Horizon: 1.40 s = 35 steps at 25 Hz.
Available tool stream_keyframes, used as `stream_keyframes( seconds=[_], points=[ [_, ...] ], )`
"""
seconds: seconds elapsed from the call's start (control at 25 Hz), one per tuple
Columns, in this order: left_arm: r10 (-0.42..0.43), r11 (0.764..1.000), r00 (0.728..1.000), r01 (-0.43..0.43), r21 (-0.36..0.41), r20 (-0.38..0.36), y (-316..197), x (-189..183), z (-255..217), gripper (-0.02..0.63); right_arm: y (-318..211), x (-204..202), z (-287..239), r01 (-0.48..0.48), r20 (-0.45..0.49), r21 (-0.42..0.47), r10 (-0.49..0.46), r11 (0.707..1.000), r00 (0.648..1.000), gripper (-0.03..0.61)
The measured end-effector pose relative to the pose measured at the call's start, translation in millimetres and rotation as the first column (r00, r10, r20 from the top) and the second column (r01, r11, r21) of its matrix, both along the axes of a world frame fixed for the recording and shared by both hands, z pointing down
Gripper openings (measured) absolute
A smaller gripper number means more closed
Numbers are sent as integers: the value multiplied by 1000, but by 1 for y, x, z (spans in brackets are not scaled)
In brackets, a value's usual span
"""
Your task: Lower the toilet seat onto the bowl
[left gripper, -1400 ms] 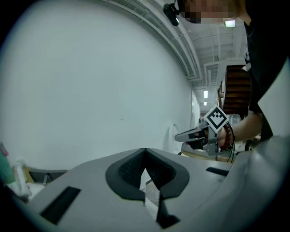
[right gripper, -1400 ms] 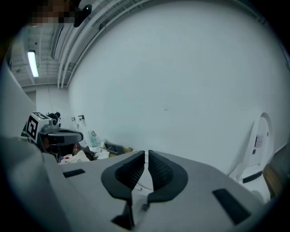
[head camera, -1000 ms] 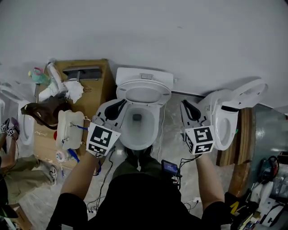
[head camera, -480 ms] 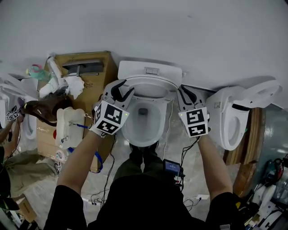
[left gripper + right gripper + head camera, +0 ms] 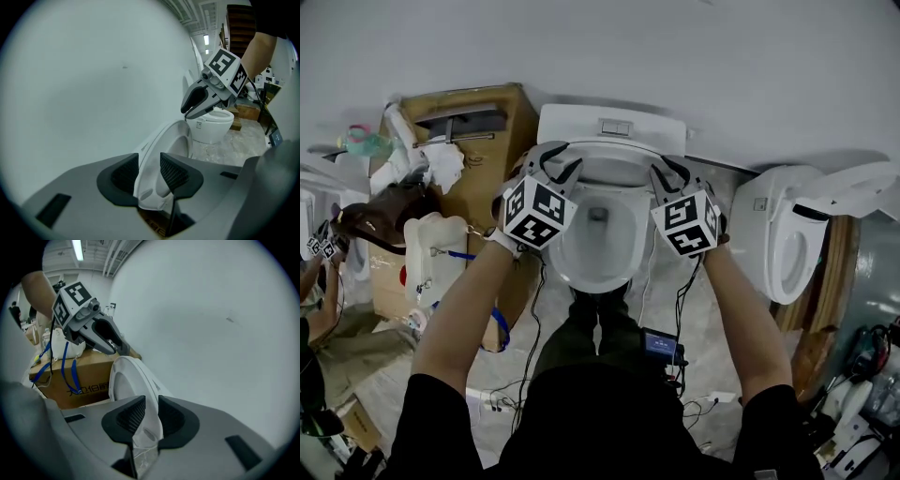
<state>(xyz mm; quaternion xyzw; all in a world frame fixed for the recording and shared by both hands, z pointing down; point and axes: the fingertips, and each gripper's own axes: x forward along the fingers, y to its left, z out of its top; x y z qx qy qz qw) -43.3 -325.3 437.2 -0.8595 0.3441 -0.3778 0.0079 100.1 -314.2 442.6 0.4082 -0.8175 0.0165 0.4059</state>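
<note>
The white toilet seat (image 5: pixel 609 171) stands raised against the tank (image 5: pixel 612 125), above the open bowl (image 5: pixel 595 246). My left gripper (image 5: pixel 555 165) straddles the seat's left edge. In the left gripper view the seat rim (image 5: pixel 177 140) runs between the jaws of the left gripper (image 5: pixel 149 171), which stand open around it. My right gripper (image 5: pixel 667 174) is at the seat's right edge. Its jaws are opening, with the seat rim (image 5: pixel 125 376) between them at the right gripper (image 5: pixel 151 416). Each gripper also shows in the other's view: the right gripper (image 5: pixel 194 105) and the left gripper (image 5: pixel 110 341).
A cardboard box (image 5: pixel 478 159) with clutter stands just left of the toilet, a white jug (image 5: pixel 431 258) beside it. A second toilet (image 5: pixel 797 234) with its lid up stands to the right. Cables and a small device (image 5: pixel 658 347) lie on the floor at my feet.
Both grippers moved forward from beside the bowl to the raised seat's two edges. Their jaws went from shut to apart, and the seat rim now sits between each pair.
</note>
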Motion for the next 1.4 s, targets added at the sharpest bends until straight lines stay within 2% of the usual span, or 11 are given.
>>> stream_keyframes(
  seconds=[0.12, 0.2, 0.4, 0.48, 0.68, 1.04, 1.16, 1.4],
  points=[
    [-5, 999, 1000, 6, -35, 13, -6, 2, 12, 149, -6, -5, 7, 17, -44, 24, -16, 1000, 999, 98],
    [-1, 1000, 999, 2, -30, 37, -9, 2, 19, 149, -9, -8, 11, 29, -65, 30, -27, 999, 998, 98],
    [50, 996, 984, -63, 70, 173, -14, 3, 25, 149, -14, -9, 21, 79, -178, 63, -67, 995, 982, 98],
    [74, 992, 976, -93, 84, 204, -13, 5, 28, 149, -16, -10, 24, 100, -217, 75, -82, 992, 973, 98],
    [50, 996, 986, -61, 68, 158, -15, 7, 29, 147, -18, -10, 28, 95, -227, 76, -75, 993, 971, 98],
    [-15, 999, 997, 11, 49, 79, -17, 12, 26, 92, -15, -10, 28, 76, -211, 65, -61, 995, 976, 97],
    [-19, 999, 997, 15, 46, 80, -15, 12, 26, 92, -14, -9, 28, 68, -209, 61, -54, 996, 976, 94],
    [-13, 998, 992, 5, 65, 128, -12, 6, 29, 92, -4, -12, 27, 60, -190, 60, -47, 996, 981, 92]
  ],
)
